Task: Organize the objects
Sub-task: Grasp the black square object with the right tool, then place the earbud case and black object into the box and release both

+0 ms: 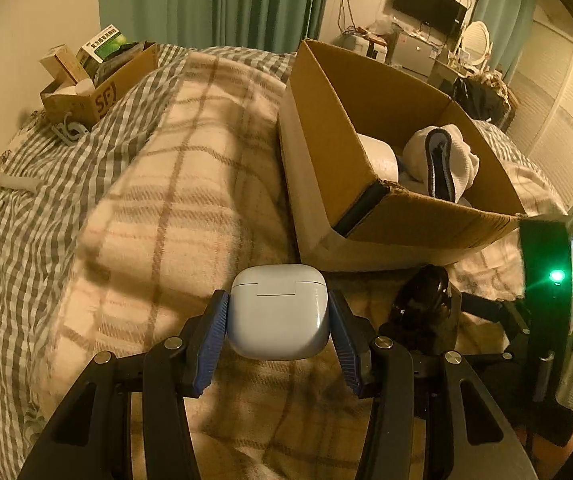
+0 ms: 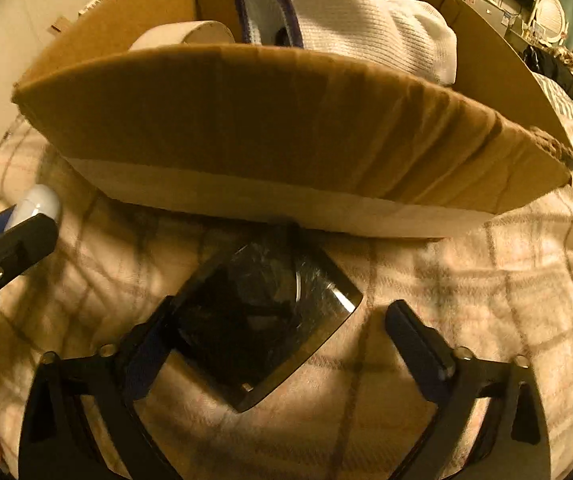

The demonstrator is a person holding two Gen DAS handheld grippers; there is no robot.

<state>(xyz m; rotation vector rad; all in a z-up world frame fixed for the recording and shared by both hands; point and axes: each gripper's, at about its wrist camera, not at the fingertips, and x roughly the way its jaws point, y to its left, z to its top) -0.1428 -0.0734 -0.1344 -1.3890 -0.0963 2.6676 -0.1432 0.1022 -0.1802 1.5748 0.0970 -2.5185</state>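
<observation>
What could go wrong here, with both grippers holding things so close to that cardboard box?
The white earbud case is smooth and rounded, so it might slip from the left gripper. The right gripper is open around the dark glossy square object, touching one side only; closing could skew it. Either load could catch the cardboard box wall.

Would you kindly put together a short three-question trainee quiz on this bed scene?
1. True or false: the left tool has the white earbud case between its fingers.
2. What lies between the right tool's fingers: A. a sock, B. a dark glossy object, C. a tape roll?
3. Name the fabric item in the large cardboard box.

Key: 1. True. 2. B. 3. White sock with a dark blue cuff.
</observation>
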